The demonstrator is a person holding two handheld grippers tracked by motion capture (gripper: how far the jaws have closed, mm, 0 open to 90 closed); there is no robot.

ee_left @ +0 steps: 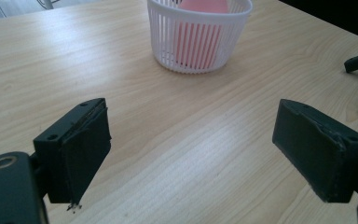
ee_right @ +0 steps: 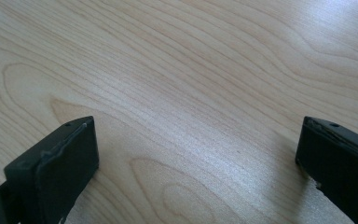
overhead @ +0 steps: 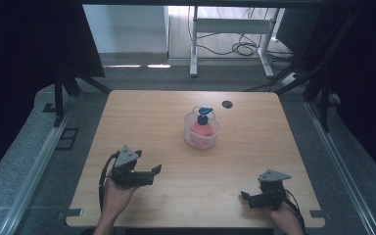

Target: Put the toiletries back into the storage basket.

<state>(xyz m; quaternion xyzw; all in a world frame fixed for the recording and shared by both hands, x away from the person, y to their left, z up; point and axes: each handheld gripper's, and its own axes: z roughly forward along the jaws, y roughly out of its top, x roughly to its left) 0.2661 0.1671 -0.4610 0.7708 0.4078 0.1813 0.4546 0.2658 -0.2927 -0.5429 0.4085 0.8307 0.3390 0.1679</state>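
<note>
While both tools rest low over the near half of the wooden table (overhead: 142,117), neither holds anything: the left gripper (overhead: 155,170), carried in the person's left hand (overhead: 115,192), has its jaws spread wide with bare wood between them, and the right gripper (overhead: 245,196), carried in the right hand (overhead: 285,215), is likewise parted over bare tabletop. Item one, a white slatted plastic basket (overhead: 201,140), stands upright near the middle of the table, farther out than both tools and well apart from each; the left gripper view faces it directly, with the basket (ee_left: 199,53) beyond the spread jaws. Item two, contents of the basket: a pink bottle (overhead: 201,129), upright, with a blue pump top (overhead: 204,114) rising above the rim. Item three, a dark round port (overhead: 227,104) set in the tabletop behind the basket.
</note>
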